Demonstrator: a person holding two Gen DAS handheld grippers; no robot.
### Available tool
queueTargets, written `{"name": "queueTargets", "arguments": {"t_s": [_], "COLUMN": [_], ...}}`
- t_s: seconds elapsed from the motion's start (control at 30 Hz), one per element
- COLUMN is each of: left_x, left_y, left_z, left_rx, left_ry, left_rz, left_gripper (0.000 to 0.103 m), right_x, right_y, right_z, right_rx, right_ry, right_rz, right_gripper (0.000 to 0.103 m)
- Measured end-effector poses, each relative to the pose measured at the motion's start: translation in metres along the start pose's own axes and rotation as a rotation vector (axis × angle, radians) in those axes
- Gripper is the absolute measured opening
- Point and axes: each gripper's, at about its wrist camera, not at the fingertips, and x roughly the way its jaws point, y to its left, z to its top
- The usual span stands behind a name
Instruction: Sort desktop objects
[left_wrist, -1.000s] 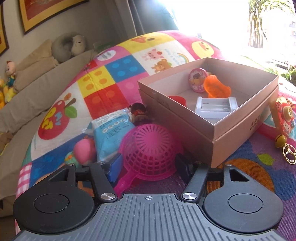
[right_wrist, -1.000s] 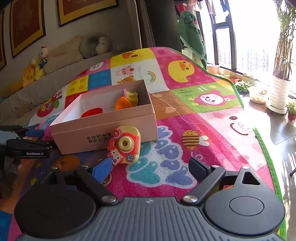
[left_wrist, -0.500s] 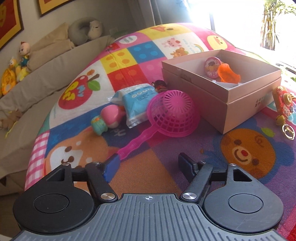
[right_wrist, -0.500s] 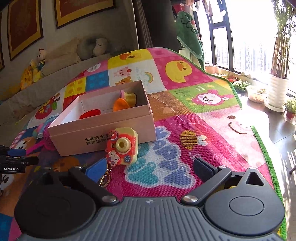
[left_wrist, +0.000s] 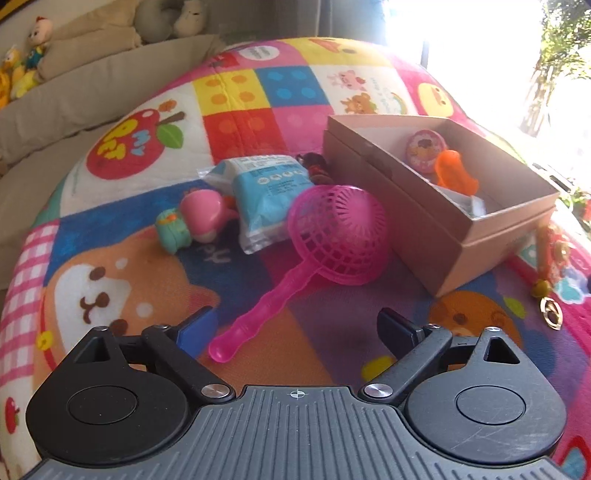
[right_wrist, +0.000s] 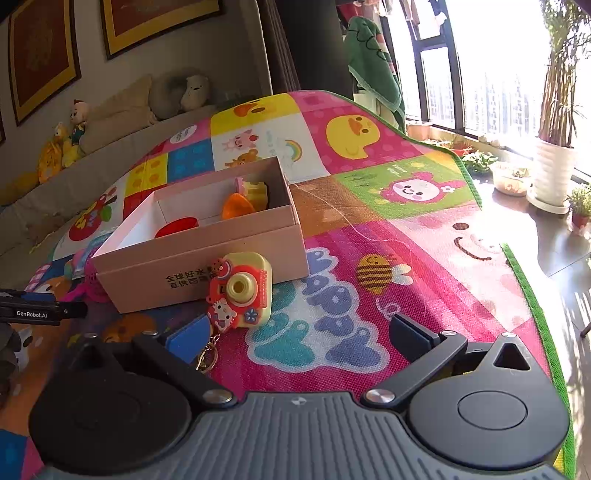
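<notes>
Both jaws apart and empty: the left gripper hovers over a pink plastic strainer, the right gripper near a yellow toy camera keychain beside the pink cardboard box.

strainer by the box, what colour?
Pink: the plastic mesh strainer with its long handle, clearest in the left wrist view.

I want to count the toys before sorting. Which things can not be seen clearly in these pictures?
- Left wrist view: the dark toy sits half behind the blue packet and the box; the toy camera is blurred.
- Right wrist view: the box wall hides most of the red item; the box hides most of the pink strainer.
</notes>
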Motion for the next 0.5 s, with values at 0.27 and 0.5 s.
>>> {"name": "queueTargets", "arguments": {"t_s": [0.27, 0.5], "left_x": [-0.021, 0.019], "left_y": [-0.055, -0.067], "left_z": [-0.005, 0.024], "left_rx": [0.222, 0.292], "left_ry": [-0.075, -0.132], "left_rz": [0.087, 0.164], "left_gripper": [0.097, 0.090], "right_x": [0.000, 0.000], "right_y": [0.000, 0.000], "right_z": [0.000, 0.000], "right_rx": [0.000, 0.003], "right_ry": [0.004, 0.000], "right_rz": [-0.002, -0.003], "right_gripper": [0.103, 0.103]}}
